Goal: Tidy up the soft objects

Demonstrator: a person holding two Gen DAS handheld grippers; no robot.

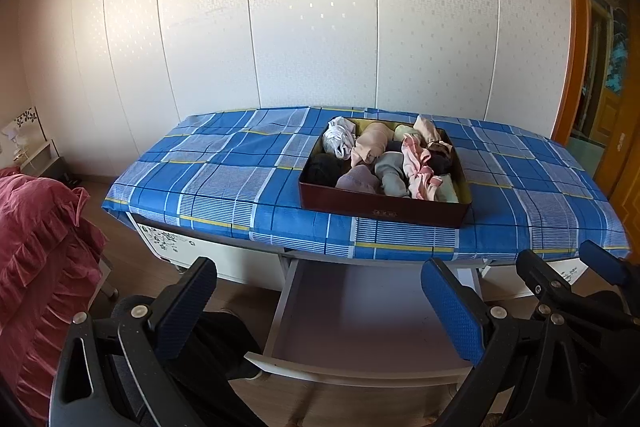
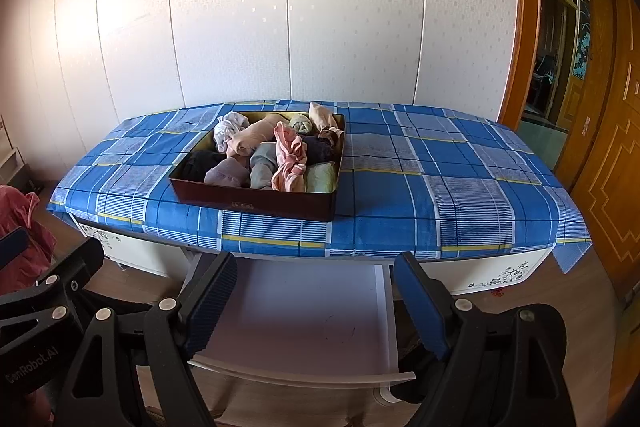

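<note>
A dark red box sits on the table under a blue plaid cloth. It holds several rolled soft garments, among them a pink one, a white one and a black one. Below the table's front edge a white drawer is pulled out. My left gripper hangs open over the drawer with nothing between its fingers. My right gripper is beside it, also open and holding nothing.
White wardrobe panels stand behind the table. A red ruffled cover lies at the left. A wooden door is at the right. White cabinets with flower prints flank the drawer under the cloth.
</note>
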